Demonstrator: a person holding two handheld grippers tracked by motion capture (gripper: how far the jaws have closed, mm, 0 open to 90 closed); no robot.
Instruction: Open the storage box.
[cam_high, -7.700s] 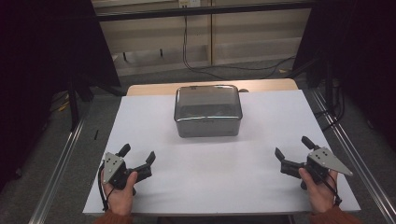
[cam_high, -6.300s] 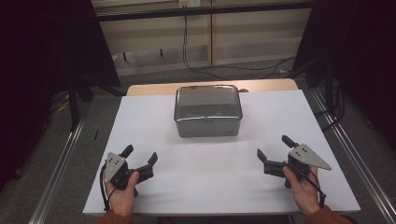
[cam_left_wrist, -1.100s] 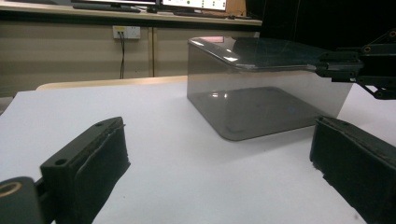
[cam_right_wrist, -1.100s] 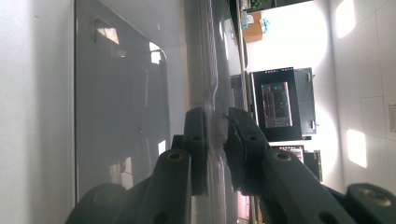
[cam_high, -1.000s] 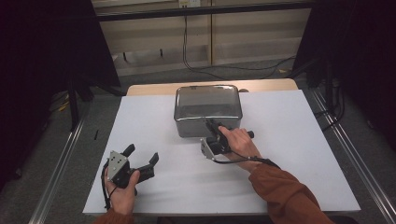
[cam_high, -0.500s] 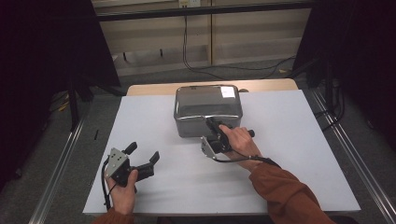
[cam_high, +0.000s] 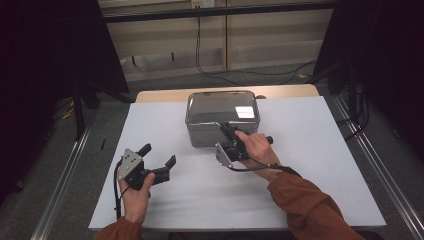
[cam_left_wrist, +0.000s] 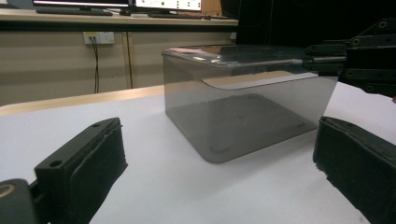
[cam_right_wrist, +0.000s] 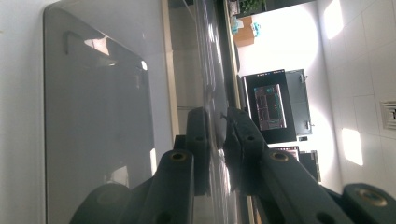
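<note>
- Standing toward twelve o'clock on the white table (cam_high: 310, 165), the smoky grey clear box (cam_high: 222, 119) carries a flat lid (cam_high: 222, 107) and sits close to the table's far edge.
- The right gripper (cam_high: 227, 131) reaches in from about five o'clock of the box, turned on its side, and its jaws are pressed together on the near edge of the lid, one above and one below it.
- In the right gripper view the two black jaws pinch the thin clear lid (cam_right_wrist: 215, 116) between them, with the box wall (cam_right_wrist: 98, 116) spreading away at nine o'clock.
- The left gripper (cam_high: 159, 161) rests at about seven o'clock of the box, well apart from it, held in the left hand (cam_high: 136, 186) low over the table.
- Its jaws stand spread wide with nothing between them; they have just opened a touch further.
- In the left gripper view the box (cam_left_wrist: 247, 102) sits ahead at twelve o'clock, and the right gripper (cam_left_wrist: 355, 56) grips the lid's rim at two o'clock.
</note>
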